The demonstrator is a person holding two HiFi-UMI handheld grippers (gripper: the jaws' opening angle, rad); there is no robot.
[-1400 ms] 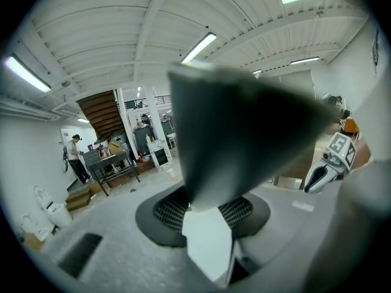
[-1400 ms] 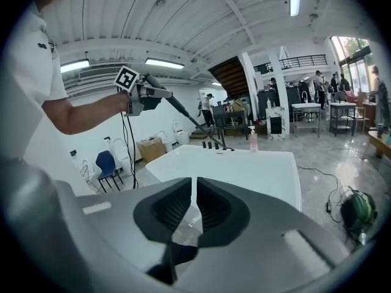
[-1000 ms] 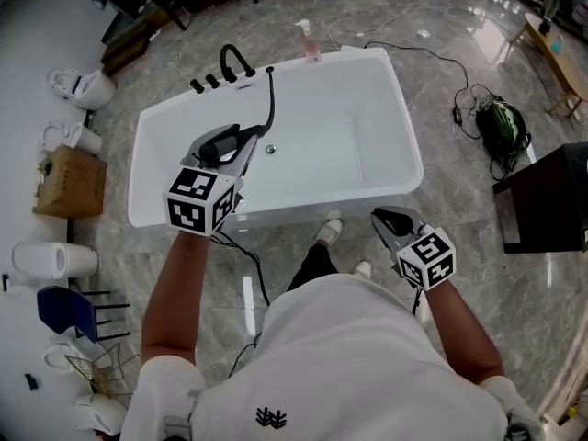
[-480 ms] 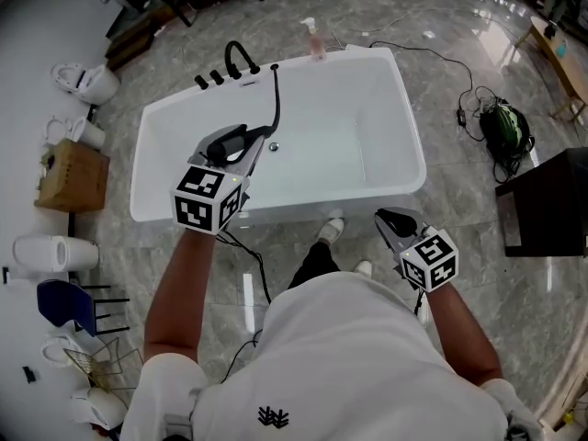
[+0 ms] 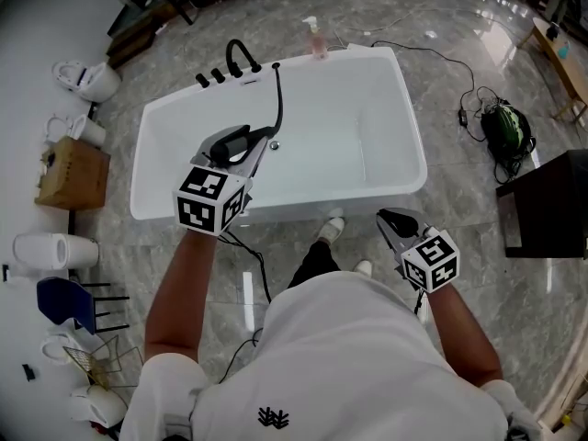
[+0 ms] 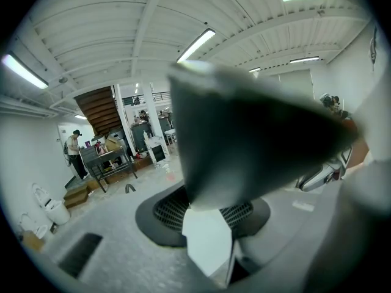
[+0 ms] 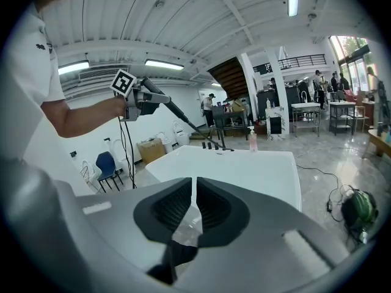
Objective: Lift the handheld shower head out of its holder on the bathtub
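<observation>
The white bathtub (image 5: 404,108) lies ahead of me in the head view, with a black faucet (image 5: 241,55) and knobs on its far rim. My left gripper (image 5: 253,145) hovers over the tub's near left part, shut on the slim black shower head (image 5: 277,99), which reaches from the jaws toward the faucet end. In the left gripper view the shower head (image 6: 256,139) is a dark blur filling the space above the lower pad (image 6: 201,215). The right gripper view shows the left gripper (image 7: 153,96) holding that wand (image 7: 183,118) above the tub (image 7: 244,170). My right gripper (image 5: 393,220) hangs outside the tub's near right corner, shut and empty.
A pink soap bottle (image 5: 316,39) stands on the tub's far rim. A dark bag (image 5: 503,127) with cables lies on the marble floor at right, beside a dark cabinet (image 5: 551,200). A cardboard box (image 5: 69,177), toilets and a blue chair (image 5: 69,306) line the left wall.
</observation>
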